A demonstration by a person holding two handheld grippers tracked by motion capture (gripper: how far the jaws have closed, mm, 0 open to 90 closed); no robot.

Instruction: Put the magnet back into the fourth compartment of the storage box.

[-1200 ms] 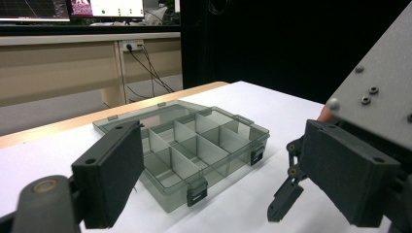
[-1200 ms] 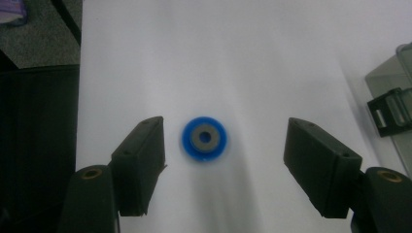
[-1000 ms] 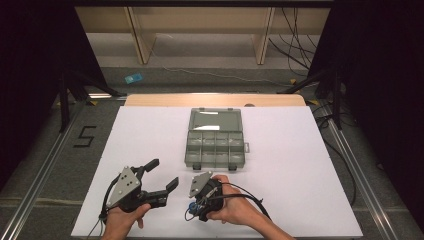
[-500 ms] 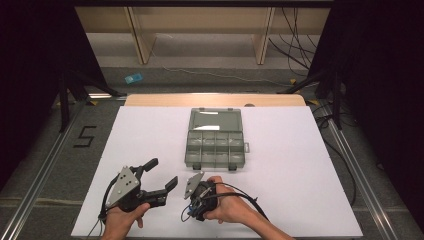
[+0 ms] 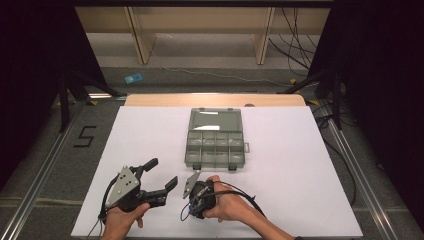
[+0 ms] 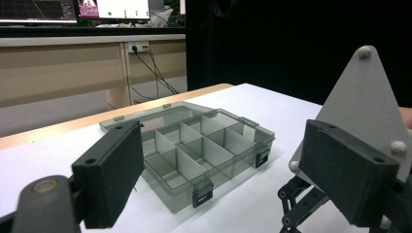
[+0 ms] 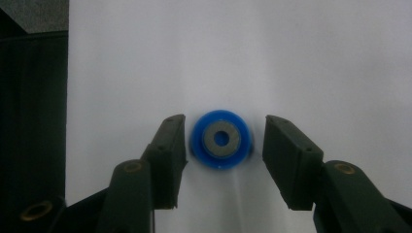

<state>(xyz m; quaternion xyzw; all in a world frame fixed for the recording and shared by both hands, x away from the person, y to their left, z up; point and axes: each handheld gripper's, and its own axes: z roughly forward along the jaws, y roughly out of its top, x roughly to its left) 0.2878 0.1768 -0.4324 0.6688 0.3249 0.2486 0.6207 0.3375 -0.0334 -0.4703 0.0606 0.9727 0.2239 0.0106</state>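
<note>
right gripper (image 7: 221,145): fingers spread around the blue disc (image 7: 221,140), flat on the tabletop (image 5: 300,165) | left gripper (image 5: 161,175): spread, empty | risk: close off-centre and you'll flick it sideways instead of lifting it

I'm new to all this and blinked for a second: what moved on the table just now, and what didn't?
The right gripper drew slightly back toward the person; its open jaws now flank a small blue ring on the white table without gripping it. The left gripper, open, and the open compartment box stayed put.
</note>
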